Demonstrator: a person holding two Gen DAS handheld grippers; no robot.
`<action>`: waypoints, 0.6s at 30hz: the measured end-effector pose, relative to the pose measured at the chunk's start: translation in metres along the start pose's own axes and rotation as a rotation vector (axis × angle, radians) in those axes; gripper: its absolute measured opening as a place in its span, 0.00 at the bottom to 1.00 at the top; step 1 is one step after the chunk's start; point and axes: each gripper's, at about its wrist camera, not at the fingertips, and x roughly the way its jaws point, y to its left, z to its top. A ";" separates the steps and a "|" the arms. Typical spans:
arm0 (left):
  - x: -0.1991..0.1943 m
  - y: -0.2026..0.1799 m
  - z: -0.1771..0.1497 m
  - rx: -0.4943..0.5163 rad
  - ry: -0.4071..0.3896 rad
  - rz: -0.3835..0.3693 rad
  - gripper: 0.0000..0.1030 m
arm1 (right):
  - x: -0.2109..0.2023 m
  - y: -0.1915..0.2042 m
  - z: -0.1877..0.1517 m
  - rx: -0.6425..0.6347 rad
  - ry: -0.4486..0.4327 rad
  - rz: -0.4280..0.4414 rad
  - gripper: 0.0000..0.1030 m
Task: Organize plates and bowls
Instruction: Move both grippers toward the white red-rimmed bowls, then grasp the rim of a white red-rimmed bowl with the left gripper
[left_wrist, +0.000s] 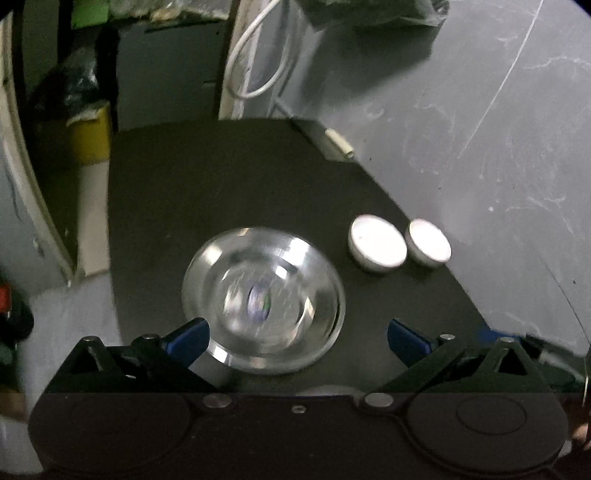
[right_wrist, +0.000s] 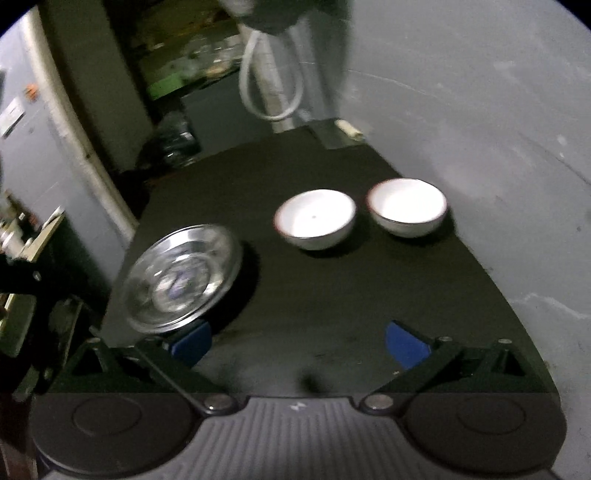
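A shiny steel plate (left_wrist: 264, 299) lies on the black table (left_wrist: 221, 184), just ahead of my left gripper (left_wrist: 297, 338). That gripper is open, its blue pads (left_wrist: 188, 336) wide apart on either side of the plate's near rim and not touching it. Two white bowls (left_wrist: 376, 243) (left_wrist: 428, 245) stand upright side by side to the plate's right. In the right wrist view the plate (right_wrist: 181, 273) is at the left near the table's edge, and the bowls (right_wrist: 314, 219) (right_wrist: 406, 206) are farther back. My right gripper (right_wrist: 299, 341) is open over bare table, with nothing between its fingers.
A grey wall (left_wrist: 480, 129) runs along the table's right side. A looped white cable (left_wrist: 255, 55) hangs behind the far edge, and a small white block (left_wrist: 340, 144) lies at the far corner. A yellow bin (left_wrist: 90, 136) and dark clutter sit left of the table.
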 end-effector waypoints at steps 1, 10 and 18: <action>0.007 -0.006 0.008 0.016 -0.002 0.000 0.99 | 0.004 -0.005 0.001 0.019 -0.003 -0.002 1.00; 0.125 -0.043 0.077 0.047 0.099 -0.080 0.99 | 0.042 -0.054 0.011 0.224 -0.050 0.036 1.00; 0.188 -0.057 0.113 0.246 0.194 -0.029 0.99 | 0.075 -0.050 0.031 0.191 -0.085 0.008 0.94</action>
